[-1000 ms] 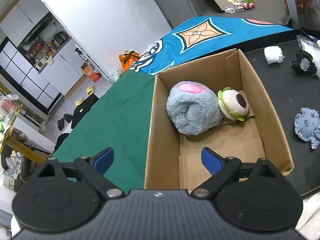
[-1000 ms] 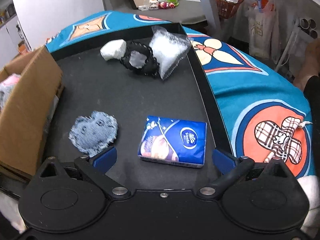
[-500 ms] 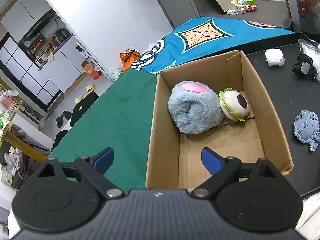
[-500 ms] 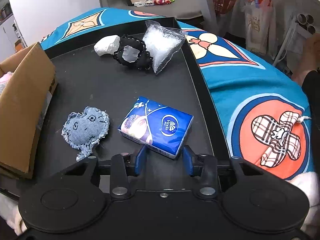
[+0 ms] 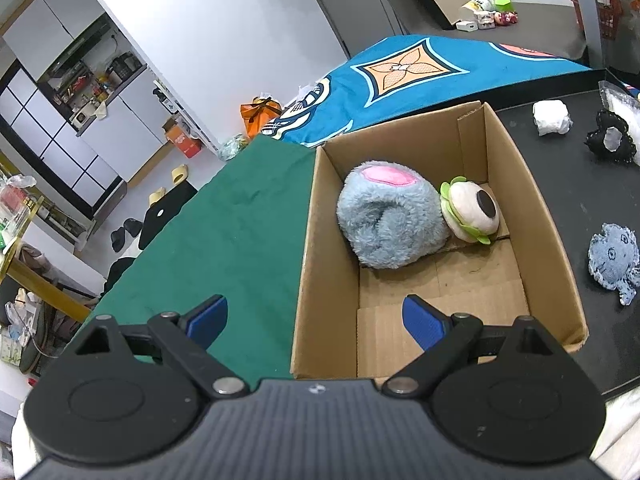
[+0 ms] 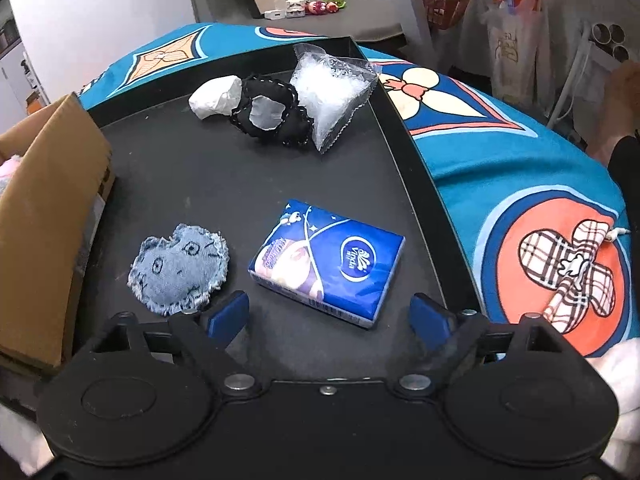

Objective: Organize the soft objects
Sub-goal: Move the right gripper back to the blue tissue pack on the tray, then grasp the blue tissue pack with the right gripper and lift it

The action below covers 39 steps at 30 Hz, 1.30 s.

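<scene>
Soft items partly boxed; both grippers empty.

The left gripper (image 5: 316, 318) hovers at the near end of the box (image 5: 532, 216), fingers spread, nothing between them. Inside the box a blue plush (image 5: 390, 220) lies against a burger toy (image 5: 472, 210), both at the far end. The right gripper (image 6: 330, 316) hangs over the black surface (image 6: 192, 168), its fingers opening (nothing gripped), with the tissue pack (image 6: 328, 264) lying just ahead of them. A denim toy (image 6: 180, 270) sits beside the pack, near the box. Further back a white wad (image 6: 214, 98), a black pouch (image 6: 270, 118) and a clear bag (image 6: 334, 88) are bunched together, touching.
</scene>
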Available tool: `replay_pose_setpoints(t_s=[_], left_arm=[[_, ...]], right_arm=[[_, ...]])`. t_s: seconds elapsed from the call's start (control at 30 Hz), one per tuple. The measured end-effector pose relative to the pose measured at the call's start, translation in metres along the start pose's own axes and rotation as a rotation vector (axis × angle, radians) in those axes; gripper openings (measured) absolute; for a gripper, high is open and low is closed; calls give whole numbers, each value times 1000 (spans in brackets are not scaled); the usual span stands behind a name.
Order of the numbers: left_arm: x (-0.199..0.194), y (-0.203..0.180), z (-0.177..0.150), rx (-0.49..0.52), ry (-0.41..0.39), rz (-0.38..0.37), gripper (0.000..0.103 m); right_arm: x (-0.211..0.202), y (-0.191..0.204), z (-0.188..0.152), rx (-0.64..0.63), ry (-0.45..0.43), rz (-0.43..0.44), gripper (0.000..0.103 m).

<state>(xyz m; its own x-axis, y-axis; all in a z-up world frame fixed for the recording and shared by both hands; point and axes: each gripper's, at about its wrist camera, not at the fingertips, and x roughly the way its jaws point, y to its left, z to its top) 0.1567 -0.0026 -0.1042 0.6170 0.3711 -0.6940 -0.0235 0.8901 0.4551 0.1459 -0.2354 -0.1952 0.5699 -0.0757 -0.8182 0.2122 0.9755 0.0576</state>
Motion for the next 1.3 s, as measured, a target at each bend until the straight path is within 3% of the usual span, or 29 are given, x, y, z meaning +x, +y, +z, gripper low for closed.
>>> replay_pose_setpoints(t_s=[0.33, 0.5, 0.6, 0.67, 1.07, 1.3], left_arm=[[2, 4, 0, -18, 4, -17, 94], [1, 2, 0, -14, -1, -15, 93], [1, 2, 0, -13, -3, -11, 93], [1, 2, 0, -13, -4, -10, 93], [-1, 8, 0, -47, -1, -12, 93], [-2, 16, -1, -91, -6, -20, 93]], right_arm=[[10, 8, -1, 16, -49, -74, 92], [6, 2, -6, 24, -69, -134, 90], [4, -1, -8, 22, -82, -140, 84], [3, 0, -8, 8, -92, -121, 73], [-25, 4, 2, -36, -169, -81, 72], [-53, 14, 22, -98, -217, -10, 72]])
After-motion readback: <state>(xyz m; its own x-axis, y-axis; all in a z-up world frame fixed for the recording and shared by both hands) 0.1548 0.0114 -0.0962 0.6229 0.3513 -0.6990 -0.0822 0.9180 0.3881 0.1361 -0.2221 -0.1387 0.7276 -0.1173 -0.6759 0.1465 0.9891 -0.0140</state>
